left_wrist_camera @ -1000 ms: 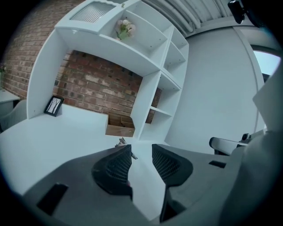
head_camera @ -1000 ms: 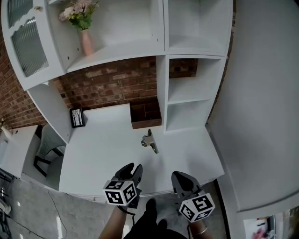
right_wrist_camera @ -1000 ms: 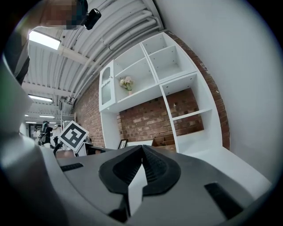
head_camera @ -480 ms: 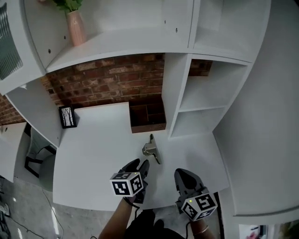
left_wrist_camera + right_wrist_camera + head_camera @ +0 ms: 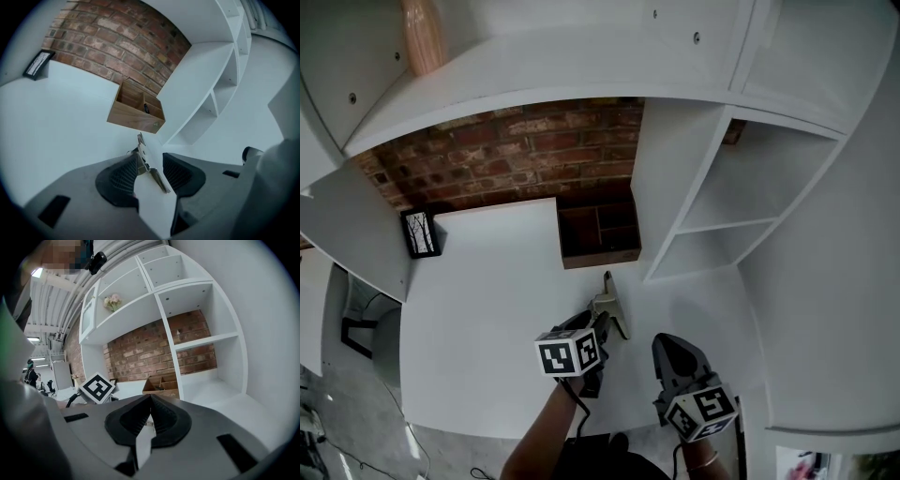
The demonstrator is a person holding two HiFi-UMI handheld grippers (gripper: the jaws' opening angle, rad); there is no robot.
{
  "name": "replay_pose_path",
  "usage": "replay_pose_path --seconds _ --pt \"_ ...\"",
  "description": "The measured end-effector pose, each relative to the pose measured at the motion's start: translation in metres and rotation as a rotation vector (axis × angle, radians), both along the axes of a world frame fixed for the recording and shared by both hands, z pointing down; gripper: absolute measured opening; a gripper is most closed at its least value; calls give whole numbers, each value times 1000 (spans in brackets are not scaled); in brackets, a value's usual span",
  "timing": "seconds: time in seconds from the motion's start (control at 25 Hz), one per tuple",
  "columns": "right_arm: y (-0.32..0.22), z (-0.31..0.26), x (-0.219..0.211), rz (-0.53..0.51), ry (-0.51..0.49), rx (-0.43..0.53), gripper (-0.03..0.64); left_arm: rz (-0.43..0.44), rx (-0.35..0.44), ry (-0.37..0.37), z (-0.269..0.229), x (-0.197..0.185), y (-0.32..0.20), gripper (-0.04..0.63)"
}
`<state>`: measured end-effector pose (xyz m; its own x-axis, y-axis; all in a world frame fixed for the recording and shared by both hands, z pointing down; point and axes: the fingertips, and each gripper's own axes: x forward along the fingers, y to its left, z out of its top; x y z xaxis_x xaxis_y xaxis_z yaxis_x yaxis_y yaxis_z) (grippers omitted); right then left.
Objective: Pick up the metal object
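White desk: L tool, jaws apart, round metal obj.

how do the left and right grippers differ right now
The left gripper has jaws apart with the metal object between them; the right gripper has jaws together, empty. The left gripper reaches over the desk; the right gripper sits back near its front edge. Both carry a marker cube.

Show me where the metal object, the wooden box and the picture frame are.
metal object (image 5: 144,154): left gripper view, its upper plate.
wooden box (image 5: 600,260): head view, its front wall.
picture frame (image 5: 420,233): head view, its middle.
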<state>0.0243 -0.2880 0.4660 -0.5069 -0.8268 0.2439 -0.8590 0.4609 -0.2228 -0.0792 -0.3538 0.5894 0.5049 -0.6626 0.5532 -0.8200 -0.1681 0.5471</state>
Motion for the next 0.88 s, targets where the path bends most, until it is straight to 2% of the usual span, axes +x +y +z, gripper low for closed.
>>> replay_pose_path --seconds 0.16,0.32,0.44,0.48,0.52,0.76,0.88 --pt "-13 2 4 27 -14 -9 5 -19 -73 81 13 4 -15 150" --pt "-21 7 8 39 -25 -23 5 -18 -118 101 20 9 -25 147" --pt "-23 15 11 50 -12 -49 5 -28 -146 122 22 10 -30 118" --pt "-24 16 11 53 -11 -57 5 -35 -156 126 23 10 -31 86" --pt "-25 17 12 56 -11 -62 5 -41 -163 134 24 9 -32 55" --pt "-28 16 18 66 -26 -66 5 -46 -175 230 15 20 -33 23" --pt "-28 15 23 71 -25 -64 5 -22 -181 246 12 30 -30 15"
